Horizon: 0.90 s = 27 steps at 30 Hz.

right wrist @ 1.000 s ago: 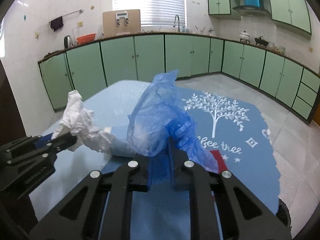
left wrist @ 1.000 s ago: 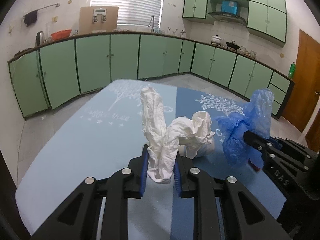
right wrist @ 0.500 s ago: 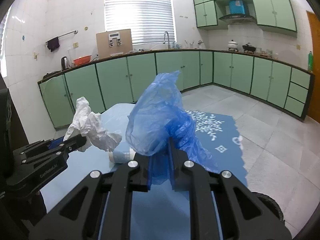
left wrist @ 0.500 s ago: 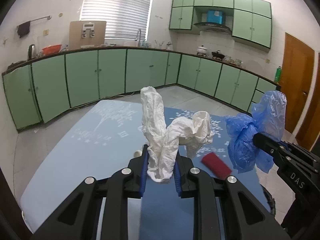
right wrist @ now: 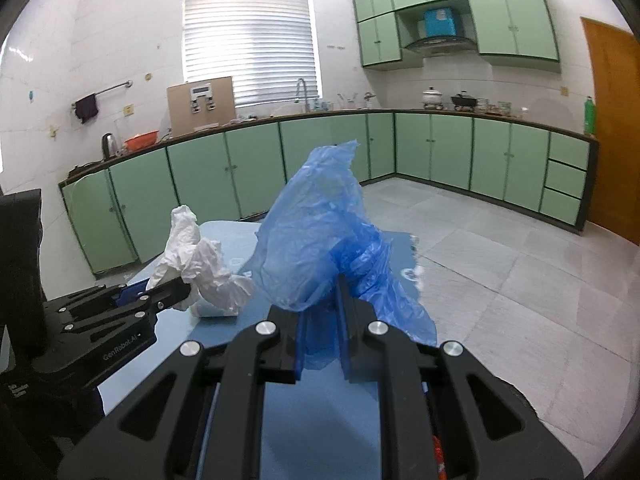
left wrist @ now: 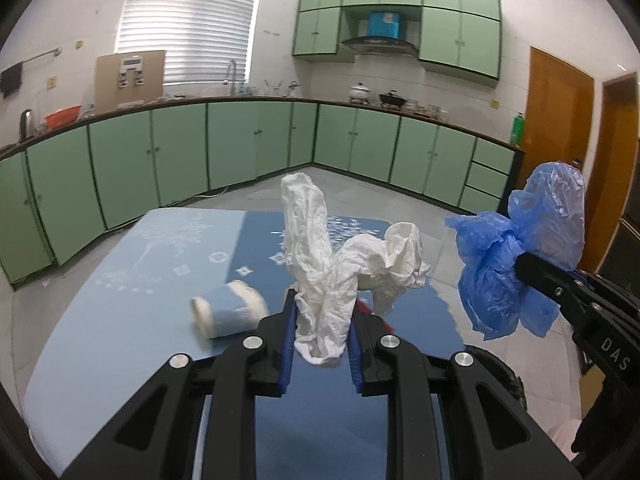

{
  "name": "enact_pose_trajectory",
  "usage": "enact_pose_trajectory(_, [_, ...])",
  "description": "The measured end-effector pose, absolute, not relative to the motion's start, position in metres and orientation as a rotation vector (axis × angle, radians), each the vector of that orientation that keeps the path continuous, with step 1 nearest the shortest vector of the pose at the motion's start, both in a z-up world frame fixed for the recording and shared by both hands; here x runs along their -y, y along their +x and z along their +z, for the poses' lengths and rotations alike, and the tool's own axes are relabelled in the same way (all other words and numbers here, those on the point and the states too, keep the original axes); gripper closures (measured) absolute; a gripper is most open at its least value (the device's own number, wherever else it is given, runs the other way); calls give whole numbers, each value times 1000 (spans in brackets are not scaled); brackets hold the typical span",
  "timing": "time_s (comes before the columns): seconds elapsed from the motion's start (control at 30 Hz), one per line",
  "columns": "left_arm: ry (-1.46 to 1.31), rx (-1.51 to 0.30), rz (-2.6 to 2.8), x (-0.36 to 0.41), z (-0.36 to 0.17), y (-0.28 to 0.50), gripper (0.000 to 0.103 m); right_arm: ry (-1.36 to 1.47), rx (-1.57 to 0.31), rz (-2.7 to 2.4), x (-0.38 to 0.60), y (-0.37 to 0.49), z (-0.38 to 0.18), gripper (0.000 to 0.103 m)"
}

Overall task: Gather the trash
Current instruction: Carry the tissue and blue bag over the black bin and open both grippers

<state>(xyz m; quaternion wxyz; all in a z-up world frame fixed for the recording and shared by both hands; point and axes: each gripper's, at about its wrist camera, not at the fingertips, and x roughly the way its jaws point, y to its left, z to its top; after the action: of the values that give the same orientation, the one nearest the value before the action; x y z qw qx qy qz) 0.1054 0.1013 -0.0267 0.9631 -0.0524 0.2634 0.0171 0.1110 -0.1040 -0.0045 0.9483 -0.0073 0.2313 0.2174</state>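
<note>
Carrying trash well means the left gripper (left wrist: pixel 322 330) staying clamped on white tissue (left wrist: pixel 340 272), right gripper (right wrist: pixel 320 334) on blue plastic bag (right wrist: pixel 320 240), above the desk (left wrist: pixel 120 320).

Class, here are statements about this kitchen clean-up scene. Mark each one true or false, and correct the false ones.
1. The left claw is shut on a crumpled white tissue. True.
2. The right claw holds a red sponge. False: it grips a blue plastic bag.
3. A paper cup lies on its side on the blue table. True.
4. The kitchen cabinets are brown. False: they are green.
</note>
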Motion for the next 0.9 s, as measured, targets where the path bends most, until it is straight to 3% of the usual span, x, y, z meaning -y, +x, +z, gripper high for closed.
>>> enact_pose_trajectory(0.9, [7,-622,-310,84,-73,143,81,40,-537,111,286,101,-58,91])
